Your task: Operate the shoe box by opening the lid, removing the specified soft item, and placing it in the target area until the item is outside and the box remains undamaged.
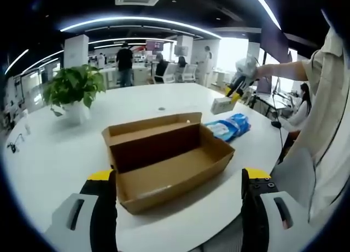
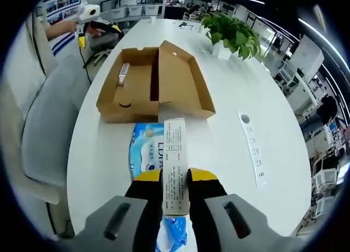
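While held up off the white desk [image 2: 229,99], grips a long thin white carton [image 2: 175,167] with printed text — that is the right gripper [image 2: 175,182], jaws closed tight on the carton's two sides. Seen again from the left gripper view, far off at the end of a person's bare arm: right gripper [image 1: 234,91] with the white carton [image 1: 222,105] poking out in front, raised above the desk.

Right under the carton in the right gripper view lies a soft blue and white pack [image 2: 146,151], flat on the desk, outside the box and just beside its near wall. Same pack [image 1: 229,126] in the left gripper view, close to the box's right corner.

Brown shoe box [image 2: 153,88] sits open in the middle of the desk, lid folded back flat. Inside one half lies a small pale tube-shaped thing [image 2: 123,73]; too small to tell what. From the left gripper view, box [image 1: 167,159] looks bare inside, with no tears or dents to see.

Left gripper [image 1: 178,181] hangs near the desk edge, jaws wide apart, holding nothing — yellow tips on each side of the box. Also seen far off in the right gripper view [image 2: 95,28].

Green plant in a white pot [image 1: 74,93] stands on the desk, well apart from the box.
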The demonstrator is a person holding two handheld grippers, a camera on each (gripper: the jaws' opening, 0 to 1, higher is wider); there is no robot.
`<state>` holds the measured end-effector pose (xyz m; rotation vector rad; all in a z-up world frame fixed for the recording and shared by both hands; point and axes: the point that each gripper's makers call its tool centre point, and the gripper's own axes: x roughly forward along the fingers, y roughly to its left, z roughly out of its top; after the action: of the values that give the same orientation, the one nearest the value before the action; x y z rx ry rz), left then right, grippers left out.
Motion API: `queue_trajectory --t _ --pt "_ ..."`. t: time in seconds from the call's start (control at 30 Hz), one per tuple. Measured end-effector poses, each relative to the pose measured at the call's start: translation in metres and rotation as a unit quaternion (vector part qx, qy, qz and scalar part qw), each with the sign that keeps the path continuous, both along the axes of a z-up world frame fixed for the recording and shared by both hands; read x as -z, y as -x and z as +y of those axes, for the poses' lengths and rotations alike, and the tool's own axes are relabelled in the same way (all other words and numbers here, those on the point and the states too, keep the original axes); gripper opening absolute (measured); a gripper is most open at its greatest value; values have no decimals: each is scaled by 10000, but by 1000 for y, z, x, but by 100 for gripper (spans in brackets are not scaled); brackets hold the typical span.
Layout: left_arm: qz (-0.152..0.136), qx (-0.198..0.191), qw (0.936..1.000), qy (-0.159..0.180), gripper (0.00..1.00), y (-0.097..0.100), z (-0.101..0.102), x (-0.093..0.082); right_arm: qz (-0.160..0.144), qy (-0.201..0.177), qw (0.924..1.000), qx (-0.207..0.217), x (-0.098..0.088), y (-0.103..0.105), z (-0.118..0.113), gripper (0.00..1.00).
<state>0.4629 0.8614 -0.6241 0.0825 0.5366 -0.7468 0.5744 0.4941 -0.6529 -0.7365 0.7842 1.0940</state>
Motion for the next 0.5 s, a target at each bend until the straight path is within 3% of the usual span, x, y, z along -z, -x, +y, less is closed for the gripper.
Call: queue_trajectory --t 0.5 --pt "108 -123 9998 -99 97 -2 4 4 77 299 9994 173 31 -16 -42 14"
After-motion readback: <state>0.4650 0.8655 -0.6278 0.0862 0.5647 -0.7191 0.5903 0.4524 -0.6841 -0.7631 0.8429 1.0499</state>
